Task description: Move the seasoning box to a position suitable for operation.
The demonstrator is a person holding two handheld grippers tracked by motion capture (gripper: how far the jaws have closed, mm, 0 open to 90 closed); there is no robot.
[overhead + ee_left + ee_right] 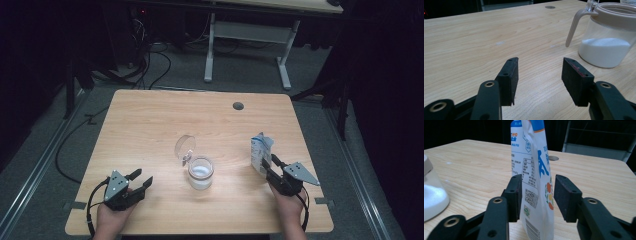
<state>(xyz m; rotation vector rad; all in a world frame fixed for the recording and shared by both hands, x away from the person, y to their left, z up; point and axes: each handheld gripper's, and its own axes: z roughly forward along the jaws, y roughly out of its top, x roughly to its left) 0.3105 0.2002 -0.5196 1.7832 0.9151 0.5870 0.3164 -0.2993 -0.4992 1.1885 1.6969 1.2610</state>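
The right gripper [536, 195] has its jaws set around a standing white-and-blue pouch [534, 170] at the table's [150, 125] four o'clock, the left pad touching, the right pad just apart. At seven o'clock, the left gripper [539, 75] rests with fingers apart (nothing between them), while an open-lidded jar [200, 172] of white powder stands near the centre.

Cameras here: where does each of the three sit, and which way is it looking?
High view: above the person's side, facing forward and down on the light wooden table; both hands show, with the left tool and right tool.
Left gripper view: rides the left tool, facing the clear lidded jar of white powder.
Right gripper view: rides the right tool, facing the white-and-blue printed pouch.
Shared: the jar's edge also shows in the right gripper view.
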